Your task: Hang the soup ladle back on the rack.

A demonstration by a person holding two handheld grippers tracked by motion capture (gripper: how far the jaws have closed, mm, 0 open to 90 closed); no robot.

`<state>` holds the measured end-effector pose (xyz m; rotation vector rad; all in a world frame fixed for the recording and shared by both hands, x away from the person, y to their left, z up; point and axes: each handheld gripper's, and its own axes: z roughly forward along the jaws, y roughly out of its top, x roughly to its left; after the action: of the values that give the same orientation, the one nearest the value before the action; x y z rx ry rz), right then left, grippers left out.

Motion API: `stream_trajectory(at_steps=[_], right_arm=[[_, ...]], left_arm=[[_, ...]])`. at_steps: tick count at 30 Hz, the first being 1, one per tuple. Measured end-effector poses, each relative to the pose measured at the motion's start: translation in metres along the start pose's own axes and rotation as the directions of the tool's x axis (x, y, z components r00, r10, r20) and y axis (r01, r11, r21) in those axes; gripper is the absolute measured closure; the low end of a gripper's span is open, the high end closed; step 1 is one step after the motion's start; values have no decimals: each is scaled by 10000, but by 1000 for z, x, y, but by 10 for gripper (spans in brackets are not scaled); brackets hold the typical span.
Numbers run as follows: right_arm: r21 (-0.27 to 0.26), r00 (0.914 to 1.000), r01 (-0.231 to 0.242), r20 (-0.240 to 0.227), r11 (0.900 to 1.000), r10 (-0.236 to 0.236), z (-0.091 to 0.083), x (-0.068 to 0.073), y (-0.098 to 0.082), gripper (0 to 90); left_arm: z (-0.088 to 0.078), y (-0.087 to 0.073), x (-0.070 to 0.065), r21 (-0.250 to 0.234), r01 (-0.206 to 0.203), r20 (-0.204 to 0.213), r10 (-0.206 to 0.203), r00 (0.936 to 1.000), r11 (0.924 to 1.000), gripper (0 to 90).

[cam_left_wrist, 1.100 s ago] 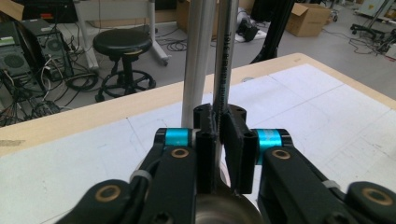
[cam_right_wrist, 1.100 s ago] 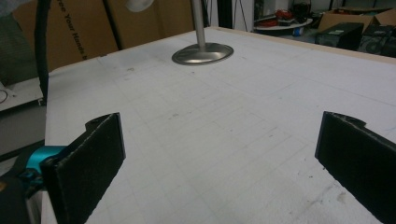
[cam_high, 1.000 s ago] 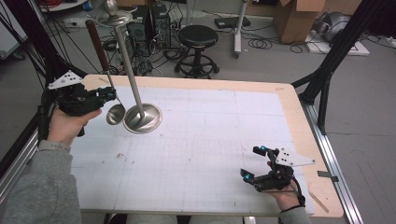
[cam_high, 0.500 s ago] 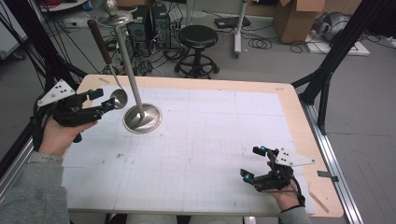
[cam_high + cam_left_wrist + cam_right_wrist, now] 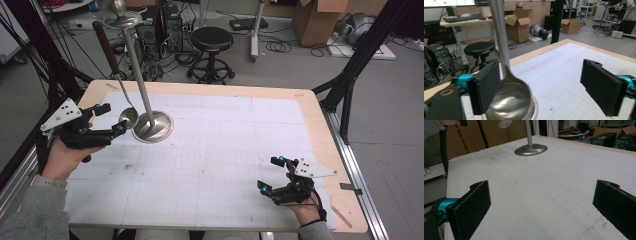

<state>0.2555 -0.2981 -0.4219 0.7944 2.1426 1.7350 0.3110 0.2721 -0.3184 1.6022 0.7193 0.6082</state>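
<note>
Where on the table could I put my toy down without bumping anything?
The white mat is bare from the stand's round base across to the right gripper. It is crowded at the far left corner: ladle, stand and left gripper.

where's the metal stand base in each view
High view: the round metal stand base sits left of centre on the table, beside the left tongs.
Left gripper view: bottom left, mostly hidden behind a ladle bowl.
Right gripper view: top centre.
Shared landmark: the stand's upright pole.
</note>
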Motion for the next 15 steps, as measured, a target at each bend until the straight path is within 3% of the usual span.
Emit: stream_trajectory(at_steps=[6, 12, 15], right_arm=[[84, 10000, -21, -43, 10000, 21, 1, -1, 0, 3], [81, 10000, -3, -37, 10000, 3, 2, -1, 0, 3], [154, 10000, -8, -90, 9999, 10, 5, -1, 1, 3]], left_arm=[[-5, -10, -3, 69, 40, 117, -41, 9999, 10000, 87], [-7, -24, -5, 595, 910, 216, -924, 9955, 9941, 61], [-6, -30, -9, 796, 793, 99, -803, 9967, 9937, 60]])
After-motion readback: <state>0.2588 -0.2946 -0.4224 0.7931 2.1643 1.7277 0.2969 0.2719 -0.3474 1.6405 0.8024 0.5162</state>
